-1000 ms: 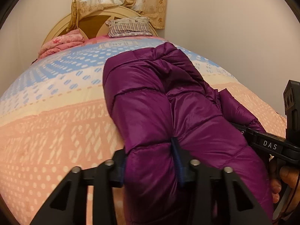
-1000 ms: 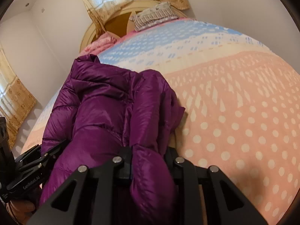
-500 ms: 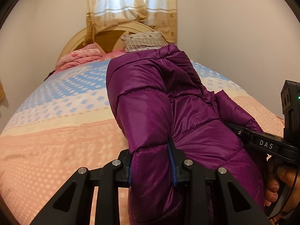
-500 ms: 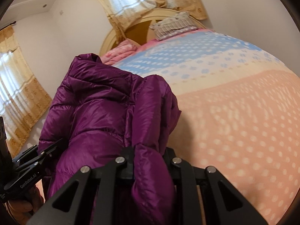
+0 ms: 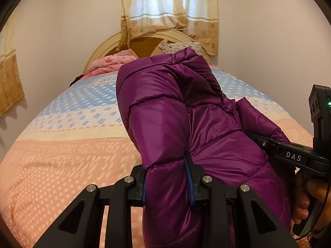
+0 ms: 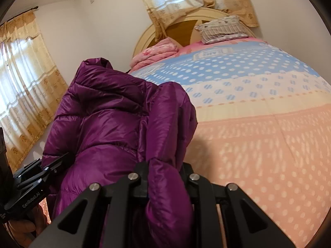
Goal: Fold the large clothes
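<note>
The left wrist view looks straight up the bed [image 5: 62, 165] to the headboard [image 5: 144, 43], with a curtain [image 5: 169, 16] above it. At its right edge it shows the right gripper [image 5: 260, 138] from the side, marked "DAS", with the person's fingers [image 5: 304, 204] on its handle. The right wrist view adds a second curtained window [image 6: 24, 86] on the side wall, a striped pillow [image 6: 223, 30] and folded pink bedding [image 6: 157, 54]. The left gripper [image 6: 62, 159] shows at its lower left.

The purple puffer jacket [image 5: 186, 124] hangs bunched between the two grippers, lifted above the spotted bedspread, its far end pointing toward the headboard.

The left gripper [image 5: 167, 177] has its jaws narrowly set, clamped on a quilted fold of the jacket pinched between the blue pads [image 5: 189, 181]. The right gripper [image 6: 164, 177] likewise grips a thick roll of the jacket [image 6: 115, 124] with jaws close together.
</note>
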`<action>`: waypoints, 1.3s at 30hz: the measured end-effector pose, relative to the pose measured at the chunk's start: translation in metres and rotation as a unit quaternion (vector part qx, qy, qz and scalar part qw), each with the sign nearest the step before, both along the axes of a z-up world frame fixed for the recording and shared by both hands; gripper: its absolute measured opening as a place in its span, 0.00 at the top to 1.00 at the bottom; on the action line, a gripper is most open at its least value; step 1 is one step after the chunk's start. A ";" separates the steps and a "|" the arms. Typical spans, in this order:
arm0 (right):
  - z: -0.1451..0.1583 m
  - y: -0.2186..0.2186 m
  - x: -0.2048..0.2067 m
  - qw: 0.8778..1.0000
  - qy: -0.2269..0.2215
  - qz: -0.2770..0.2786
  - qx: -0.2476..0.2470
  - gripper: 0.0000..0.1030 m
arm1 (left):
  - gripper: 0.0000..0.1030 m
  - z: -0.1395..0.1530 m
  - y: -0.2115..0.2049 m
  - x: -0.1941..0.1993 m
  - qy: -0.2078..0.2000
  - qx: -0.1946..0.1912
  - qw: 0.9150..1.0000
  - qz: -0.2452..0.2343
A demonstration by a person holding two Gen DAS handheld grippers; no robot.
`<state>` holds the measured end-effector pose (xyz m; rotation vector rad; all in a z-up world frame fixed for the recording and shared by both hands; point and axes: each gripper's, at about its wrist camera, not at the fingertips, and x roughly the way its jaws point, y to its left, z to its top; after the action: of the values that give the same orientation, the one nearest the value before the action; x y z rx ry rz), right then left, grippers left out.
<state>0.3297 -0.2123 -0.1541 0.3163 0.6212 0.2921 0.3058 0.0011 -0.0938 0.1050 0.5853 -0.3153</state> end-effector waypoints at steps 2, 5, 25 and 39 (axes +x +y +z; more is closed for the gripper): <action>0.001 0.007 0.004 1.000 0.000 0.007 -0.002 0.81 | 0.72 0.000 0.007 -0.001 0.000 -0.001 1.000 0.006; 0.001 0.018 0.008 1.000 0.001 0.019 -0.005 0.81 | 0.72 -0.001 0.019 0.000 -0.001 -0.001 1.000 0.018; -0.006 0.089 0.031 0.996 0.017 0.087 -0.029 0.82 | 0.72 -0.012 0.082 0.001 0.007 0.002 0.997 0.074; -0.020 0.118 0.040 0.992 0.039 0.110 -0.043 0.82 | 0.74 -0.035 0.111 0.004 0.034 0.007 0.996 0.087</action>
<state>0.3699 -0.0944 -0.1738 0.1767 0.7461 0.4638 0.3102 0.1117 -0.1291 0.0561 0.6607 -0.1458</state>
